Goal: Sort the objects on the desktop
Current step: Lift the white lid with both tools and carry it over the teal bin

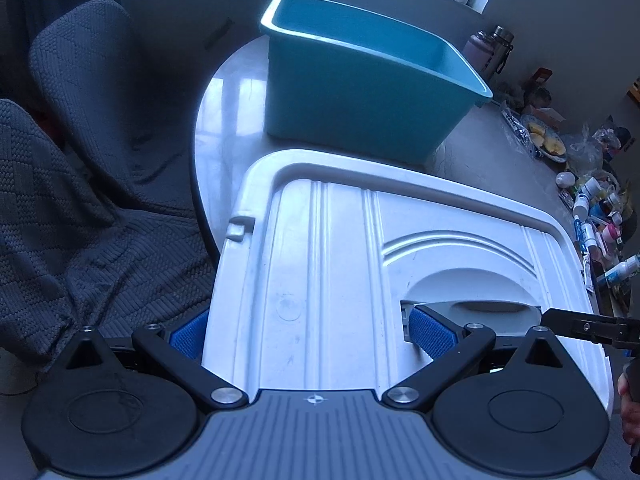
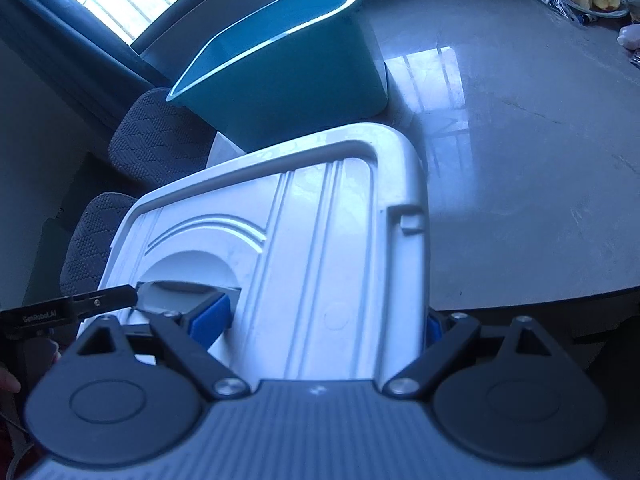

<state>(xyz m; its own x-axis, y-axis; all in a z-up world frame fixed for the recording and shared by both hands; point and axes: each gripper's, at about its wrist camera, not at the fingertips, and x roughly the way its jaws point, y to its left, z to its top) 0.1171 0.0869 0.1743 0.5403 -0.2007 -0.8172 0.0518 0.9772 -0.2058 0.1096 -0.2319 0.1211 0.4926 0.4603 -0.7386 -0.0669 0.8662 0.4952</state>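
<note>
A white plastic lid [image 1: 328,264] with ribs and a recessed handle [image 1: 472,304] lies in front of a teal bin [image 1: 360,92]. My left gripper [image 1: 312,332] is shut on the lid's left half: one blue pad [image 1: 188,336] sits at the outer edge, the other [image 1: 432,332] in the handle recess. My right gripper [image 2: 320,320] is shut on the lid's [image 2: 320,240] right half, one pad [image 2: 212,316] in the recess, the other [image 2: 434,328] at the outer edge. The bin [image 2: 288,68] stands open behind it.
A pale round table [image 2: 520,160] carries the bin. A fruit plate [image 1: 548,140], bottles and tubes [image 1: 592,216] crowd its right side. Two dark fabric chairs [image 1: 80,120] stand at the left. Flasks [image 1: 488,48] stand at the back.
</note>
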